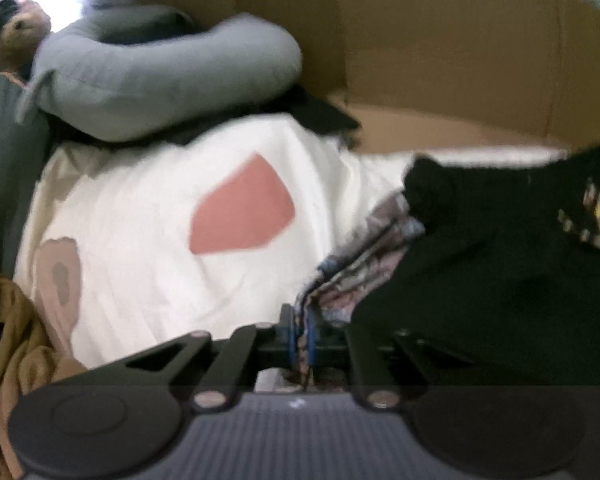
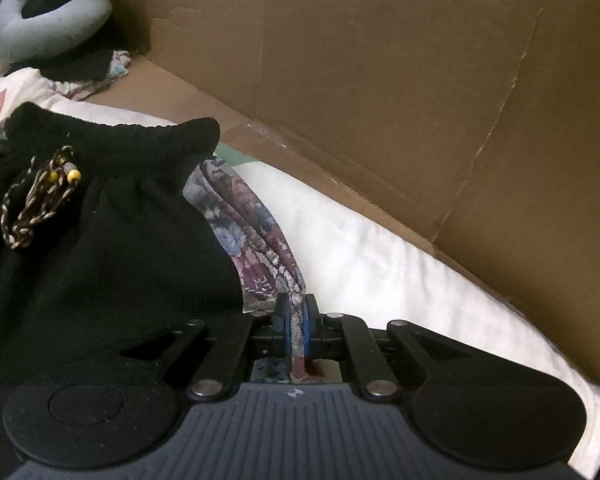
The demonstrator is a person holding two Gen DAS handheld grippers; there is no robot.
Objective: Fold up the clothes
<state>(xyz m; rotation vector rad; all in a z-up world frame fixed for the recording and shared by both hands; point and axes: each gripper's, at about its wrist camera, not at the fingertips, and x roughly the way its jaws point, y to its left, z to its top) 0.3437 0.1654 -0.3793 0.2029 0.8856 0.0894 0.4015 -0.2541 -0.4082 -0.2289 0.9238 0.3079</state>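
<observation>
Nearest in the left wrist view, the left gripper [image 1: 302, 340] has its blue pads closed tight on a gathered edge of the patterned fabric [image 1: 356, 268], which runs up from the jaws beside the black knit garment [image 1: 500, 272]. In the right wrist view the right gripper [image 2: 296, 320] is likewise clamped on a bunched strip of the same patterned fabric [image 2: 252, 224], pinched flat between its blue pads. The black knit garment [image 2: 108, 240] lies just left of that strip, its ribbed band uppermost, with a braided cord [image 2: 36, 204] carrying yellow beads resting on it.

No brand, label or readable writing shows in either view.

Under the clothes lies a white bedcover [image 1: 160, 220]; only the left view shows in full its pink patch [image 1: 244, 208] and a crumpled brown cloth [image 1: 8, 344] at the lower left edge. The right view alone shows the long plain stretch of the white bedcover [image 2: 380, 256] against the cardboard box wall [image 2: 380, 80] and its creased corner.

Farther off, a grey ring cushion [image 1: 160, 76] sits on dark cloth, and a soft toy [image 1: 14, 32], blurred, lies beyond it.
</observation>
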